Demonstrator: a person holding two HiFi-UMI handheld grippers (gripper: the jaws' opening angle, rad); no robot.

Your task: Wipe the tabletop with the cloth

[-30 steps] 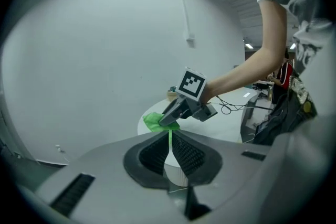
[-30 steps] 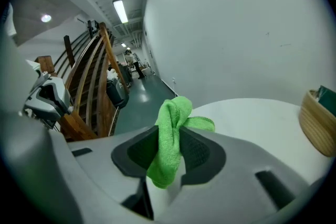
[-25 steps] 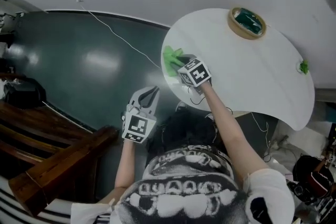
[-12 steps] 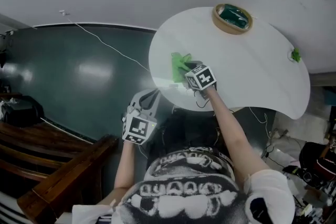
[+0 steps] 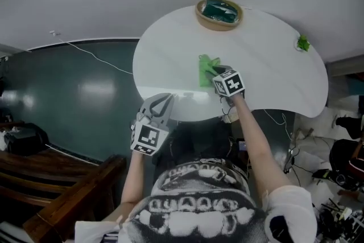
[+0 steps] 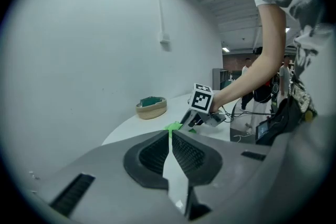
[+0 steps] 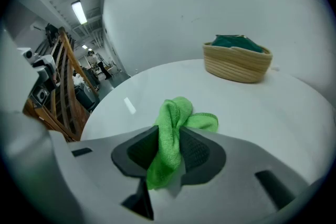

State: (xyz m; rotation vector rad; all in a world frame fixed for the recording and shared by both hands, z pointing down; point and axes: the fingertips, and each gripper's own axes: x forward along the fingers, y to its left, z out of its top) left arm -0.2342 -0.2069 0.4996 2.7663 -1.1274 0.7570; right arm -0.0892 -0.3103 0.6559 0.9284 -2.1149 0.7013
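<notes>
The right gripper (image 7: 169,152) is closed on the green cloth (image 7: 176,123). The cloth is pinched between the two dark pads, with one bunch of it pushed out in front of the jaws and a shorter end hanging behind them. In the head view this bunch lies on the white round table (image 5: 273,65), near its middle and a little toward the person's side. The front part of the cloth seems to touch the tabletop, though the contact itself is not clear from this angle. At the far edge of the table stands a woven basket (image 5: 219,13) with something dark green inside, well apart from the cloth. A small green object (image 5: 303,42) sits near the table's right rim; it is too small to identify. The left gripper (image 5: 160,104) is held at the near edge of the table, pointing toward the right one. Its jaws are pressed together and hold nothing. A thin white cable (image 5: 96,57) runs across the dark floor to the left.
</notes>
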